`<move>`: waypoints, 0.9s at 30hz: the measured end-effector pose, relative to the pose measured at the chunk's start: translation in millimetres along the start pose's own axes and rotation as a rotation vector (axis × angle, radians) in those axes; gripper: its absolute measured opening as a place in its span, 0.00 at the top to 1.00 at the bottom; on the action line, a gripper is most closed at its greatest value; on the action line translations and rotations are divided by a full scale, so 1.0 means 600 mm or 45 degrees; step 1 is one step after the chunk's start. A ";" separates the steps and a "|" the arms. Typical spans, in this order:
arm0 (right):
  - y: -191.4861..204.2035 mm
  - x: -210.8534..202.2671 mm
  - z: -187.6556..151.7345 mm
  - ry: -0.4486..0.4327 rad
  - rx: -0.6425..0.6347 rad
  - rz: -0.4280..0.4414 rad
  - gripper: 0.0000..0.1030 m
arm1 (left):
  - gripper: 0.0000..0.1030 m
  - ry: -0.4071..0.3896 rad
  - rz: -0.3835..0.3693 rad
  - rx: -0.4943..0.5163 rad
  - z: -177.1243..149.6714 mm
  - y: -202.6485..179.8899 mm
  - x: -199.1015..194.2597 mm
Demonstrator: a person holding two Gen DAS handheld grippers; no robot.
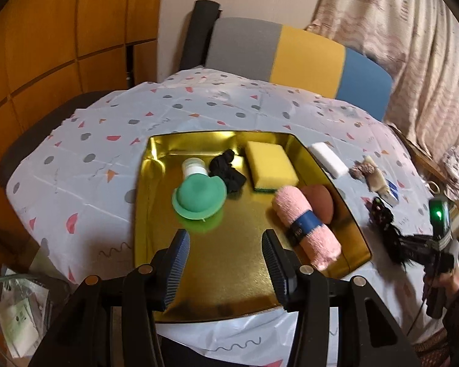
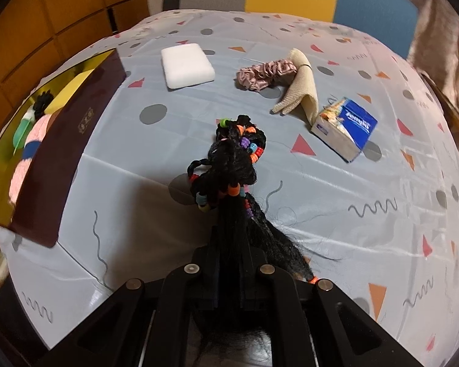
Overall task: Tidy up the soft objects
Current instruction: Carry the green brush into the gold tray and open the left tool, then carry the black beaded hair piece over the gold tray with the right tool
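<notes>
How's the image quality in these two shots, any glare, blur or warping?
Left wrist view: the gold tray mirrors the green cap and throws glare at its far corner; fisheye bends the table edge. Right wrist view: the curtain at the right edge is smeared, while the beaded black hairpiece stays sharp and casts a soft shadow leftward.

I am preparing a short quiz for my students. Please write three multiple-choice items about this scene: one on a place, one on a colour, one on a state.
1. Where is the yellow sponge?
A in the gold tray
B on the tablecloth
C on the chair

2. What colour is the rolled towel?
A green
B pink
C white

3. What are the right tongs doing?
A standing open
B gripping the beaded black hair piece
C gripping a tissue pack

Answers: 1 A, it lies within the tray walls; 2 B, pink with a blue band; 3 B, hair strands are clamped between them.
</notes>
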State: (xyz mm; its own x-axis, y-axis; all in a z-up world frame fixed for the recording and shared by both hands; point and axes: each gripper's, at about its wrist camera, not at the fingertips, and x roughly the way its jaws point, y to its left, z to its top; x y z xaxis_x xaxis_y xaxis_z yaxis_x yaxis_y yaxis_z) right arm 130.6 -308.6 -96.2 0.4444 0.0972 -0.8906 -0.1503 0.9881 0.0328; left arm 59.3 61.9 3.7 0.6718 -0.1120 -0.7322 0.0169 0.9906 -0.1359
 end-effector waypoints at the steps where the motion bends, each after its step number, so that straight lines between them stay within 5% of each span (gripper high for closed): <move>1: 0.002 -0.002 0.001 0.007 0.025 -0.005 0.92 | 0.52 -0.003 -0.004 0.002 -0.001 0.000 -0.002; 8: 0.019 -0.039 0.015 -0.039 0.150 0.086 0.92 | 0.52 -0.002 -0.028 0.010 -0.009 -0.001 -0.004; 16: 0.070 -0.122 0.052 -0.194 0.110 0.156 0.95 | 0.52 -0.021 -0.041 -0.002 -0.012 0.002 -0.010; 21: 0.145 -0.170 0.087 -0.282 0.016 0.273 0.95 | 0.52 -0.057 -0.041 -0.031 -0.007 0.014 -0.023; 27: 0.272 -0.159 0.117 -0.260 -0.149 0.370 0.95 | 0.52 -0.070 -0.017 -0.079 -0.005 0.038 -0.030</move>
State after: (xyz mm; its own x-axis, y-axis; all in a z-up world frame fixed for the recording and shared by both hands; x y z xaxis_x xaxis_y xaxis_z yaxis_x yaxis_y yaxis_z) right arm 125.8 -148.4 26.0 0.5332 0.4054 -0.7426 -0.3908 0.8965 0.2088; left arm 45.3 86.1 11.5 0.7114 -0.1188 -0.6927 -0.0186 0.9821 -0.1875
